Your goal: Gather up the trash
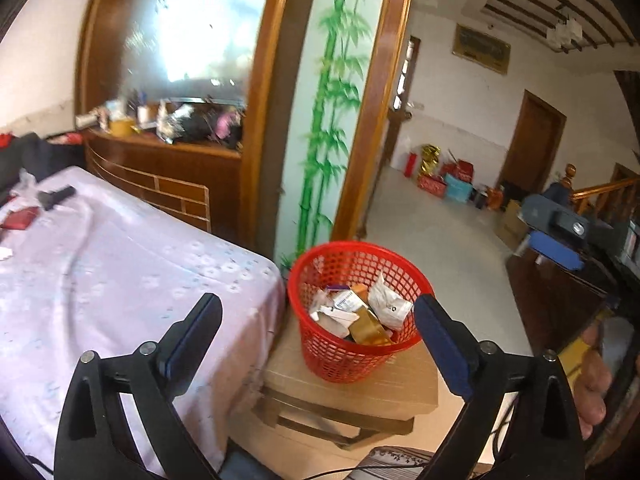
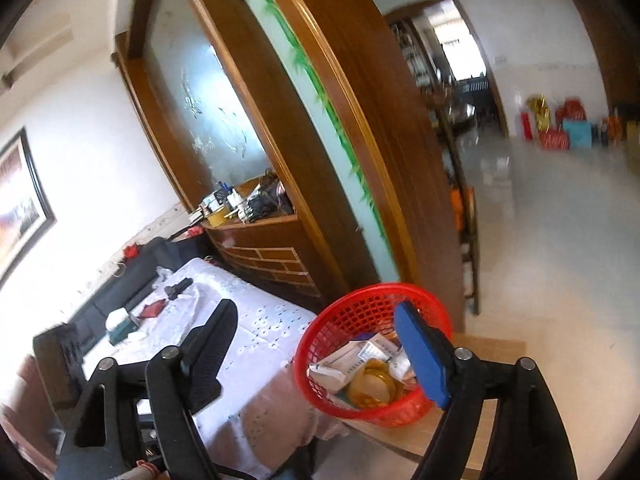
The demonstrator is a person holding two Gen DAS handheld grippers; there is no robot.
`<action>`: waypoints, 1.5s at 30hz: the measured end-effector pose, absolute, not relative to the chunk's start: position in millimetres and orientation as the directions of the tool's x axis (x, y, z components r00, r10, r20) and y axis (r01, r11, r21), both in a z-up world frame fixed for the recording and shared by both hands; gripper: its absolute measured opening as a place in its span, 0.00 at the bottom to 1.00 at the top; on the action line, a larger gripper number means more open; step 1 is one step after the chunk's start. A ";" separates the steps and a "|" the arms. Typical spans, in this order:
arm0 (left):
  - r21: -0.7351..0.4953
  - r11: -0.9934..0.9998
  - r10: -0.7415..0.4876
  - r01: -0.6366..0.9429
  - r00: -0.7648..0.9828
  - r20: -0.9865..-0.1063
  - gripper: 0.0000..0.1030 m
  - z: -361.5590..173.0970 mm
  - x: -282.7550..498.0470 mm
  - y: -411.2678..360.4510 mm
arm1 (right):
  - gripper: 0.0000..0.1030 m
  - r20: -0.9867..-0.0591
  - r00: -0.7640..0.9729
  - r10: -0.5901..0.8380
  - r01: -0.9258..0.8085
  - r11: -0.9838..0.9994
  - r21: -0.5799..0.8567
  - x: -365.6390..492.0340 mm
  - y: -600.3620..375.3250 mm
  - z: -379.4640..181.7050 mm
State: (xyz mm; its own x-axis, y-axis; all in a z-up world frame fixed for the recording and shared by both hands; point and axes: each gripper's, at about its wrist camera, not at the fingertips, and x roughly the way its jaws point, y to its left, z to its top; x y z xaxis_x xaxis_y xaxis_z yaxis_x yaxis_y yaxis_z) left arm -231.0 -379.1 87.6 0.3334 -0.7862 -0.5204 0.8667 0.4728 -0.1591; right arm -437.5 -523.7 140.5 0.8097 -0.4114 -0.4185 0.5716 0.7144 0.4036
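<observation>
A red mesh basket stands on a low wooden stool beside the cloth-covered table. It holds several pieces of trash: white paper wrappers, small boxes and a gold box. My left gripper is open and empty, with its fingers spread just in front of the basket. In the right wrist view the basket sits between the fingers of my right gripper, which is open and empty above it. A red wallet, a black object and a tissue box lie on the table.
A wooden partition with frosted glass and a painted bamboo panel stands behind the basket. A cluttered wooden ledge runs behind the table. Tiled floor opens to the right, with gift bags along the far wall. A black sofa sits behind the table.
</observation>
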 end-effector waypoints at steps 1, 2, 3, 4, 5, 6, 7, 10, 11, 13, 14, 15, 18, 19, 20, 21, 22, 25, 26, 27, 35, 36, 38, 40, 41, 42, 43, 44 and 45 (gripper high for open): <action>-0.151 0.480 -0.784 0.864 0.345 -0.517 0.94 92.1 -234.5 -374.1 | 0.87 -0.412 0.805 -0.427 0.578 0.719 0.385 -441.7 -514.9 145.5; -0.144 0.488 -0.782 0.861 0.358 -0.510 0.94 97.5 -238.8 -366.9 | 0.89 -0.402 0.799 -0.448 0.588 0.725 0.360 -447.7 -502.6 152.3; -0.132 0.499 -0.776 0.856 0.373 -0.509 0.95 102.1 -241.7 -361.2 | 0.89 -0.395 0.794 -0.463 0.595 0.725 0.347 -451.5 -494.8 157.8; -0.123 0.508 -0.770 0.853 0.385 -0.509 0.95 105.1 -243.6 -358.1 | 0.90 -0.388 0.789 -0.477 0.603 0.722 0.339 -455.1 -488.9 162.8; -0.114 0.516 -0.766 0.849 0.398 -0.504 0.95 109.9 -246.3 -351.9 | 0.91 -0.384 0.784 -0.488 0.610 0.718 0.335 -457.4 -485.1 167.3; -0.108 0.523 -0.765 0.846 0.410 -0.496 0.95 114.7 -248.2 -345.4 | 0.91 -0.384 0.774 -0.503 0.624 0.710 0.327 -459.2 -480.4 171.6; -0.108 0.526 -0.768 0.844 0.416 -0.487 0.95 118.9 -250.2 -339.1 | 0.91 -0.388 0.766 -0.512 0.634 0.703 0.322 -460.9 -478.6 173.4; -0.135 0.530 -0.775 0.837 0.414 -0.478 0.95 126.0 -247.4 -327.6 | 0.91 -0.417 0.732 -0.539 0.671 0.679 0.299 -463.4 -474.4 177.1; -0.138 0.533 -0.775 0.835 0.415 -0.478 0.95 126.7 -247.6 -325.7 | 0.91 -0.420 0.728 -0.542 0.674 0.676 0.296 -464.1 -473.2 177.7; -0.144 0.537 -0.773 0.831 0.416 -0.478 0.95 127.9 -247.4 -322.1 | 0.91 -0.426 0.725 -0.541 0.676 0.677 0.290 -464.6 -469.9 178.9; -0.147 0.537 -0.773 0.831 0.415 -0.480 0.95 128.4 -247.7 -321.3 | 0.91 -0.427 0.726 -0.538 0.674 0.682 0.286 -464.6 -468.1 179.7; -0.151 0.532 -0.776 0.833 0.409 -0.481 0.95 129.2 -247.7 -319.8 | 0.91 -0.427 0.726 -0.539 0.673 0.683 0.283 -464.8 -466.2 180.7; -0.150 0.539 -0.773 0.829 0.416 -0.479 0.95 129.8 -251.0 -316.2 | 0.91 -0.422 0.727 -0.542 0.672 0.686 0.277 -465.6 -462.6 183.4; -0.145 0.540 -0.772 0.829 0.419 -0.478 0.95 129.9 -251.9 -315.9 | 0.91 -0.418 0.729 -0.542 0.671 0.688 0.277 -466.1 -461.7 183.8; -0.139 0.542 -0.769 0.829 0.423 -0.478 0.95 130.0 -253.0 -315.8 | 0.91 -0.416 0.731 -0.541 0.669 0.690 0.277 -466.3 -460.7 184.2; -0.137 0.544 -0.768 0.828 0.426 -0.478 0.95 129.4 -253.7 -315.0 | 0.91 -0.414 0.732 -0.541 0.668 0.692 0.275 -466.4 -460.2 184.3; -0.135 0.548 -0.765 0.826 0.430 -0.479 0.95 129.3 -254.6 -315.1 | 0.91 -0.415 0.731 -0.541 0.668 0.692 0.274 -465.5 -460.7 184.4; -0.125 0.556 -0.755 0.822 0.437 -0.489 0.95 128.5 -257.1 -317.1 | 0.91 -0.420 0.730 -0.539 0.667 0.697 0.264 -465.2 -460.3 183.5; -0.123 0.555 -0.754 0.823 0.436 -0.491 0.95 128.0 -256.6 -317.6 | 0.91 -0.424 0.726 -0.542 0.671 0.693 0.264 -465.4 -462.0 183.2; -0.121 0.554 -0.754 0.823 0.435 -0.491 0.95 128.5 -257.7 -318.0 | 0.91 -0.424 0.724 -0.544 0.674 0.689 0.267 -466.7 -463.3 182.8; -0.108 0.551 -0.751 0.828 0.436 -0.495 0.95 129.0 -260.5 -318.3 | 0.91 -0.430 0.720 -0.545 0.680 0.679 0.276 -468.0 -463.5 181.9; -0.108 0.551 -0.752 0.827 0.436 -0.495 0.95 129.0 -260.5 -317.9 | 0.91 -0.432 0.720 -0.543 0.678 0.681 0.276 -467.2 -463.3 181.4; -0.108 0.555 -0.749 0.825 0.438 -0.497 0.95 128.8 -260.2 -318.7 | 0.91 -0.437 0.719 -0.540 0.678 0.683 0.272 -465.8 -463.1 180.3; -0.110 0.556 -0.748 0.824 0.438 -0.499 0.95 128.7 -260.0 -318.4 | 0.91 -0.440 0.719 -0.537 0.677 0.685 0.270 -463.9 -463.7 180.5; -0.111 0.557 -0.747 0.823 0.438 -0.500 0.95 128.9 -260.0 -318.7 | 0.91 -0.441 0.719 -0.537 0.677 0.685 0.270 -463.7 -464.0 180.4; -0.111 0.558 -0.746 0.823 0.438 -0.501 0.95 129.1 -260.4 -318.2 | 0.91 -0.442 0.719 -0.536 0.677 0.685 0.270 -463.5 -464.0 180.2; -0.110 0.559 -0.745 0.822 0.440 -0.501 0.95 129.1 -260.4 -318.0 | 0.91 -0.443 0.719 -0.535 0.676 0.685 0.271 -463.4 -464.0 180.0; -0.108 0.560 -0.744 0.822 0.441 -0.502 0.95 129.7 -260.1 -317.8 | 0.91 -0.443 0.720 -0.534 0.676 0.685 0.272 -464.0 -463.5 180.1; -0.108 0.562 -0.742 0.820 0.442 -0.504 0.95 129.6 -259.6 -317.9 | 0.91 -0.443 0.720 -0.534 0.675 0.686 0.272 -463.6 -463.3 180.4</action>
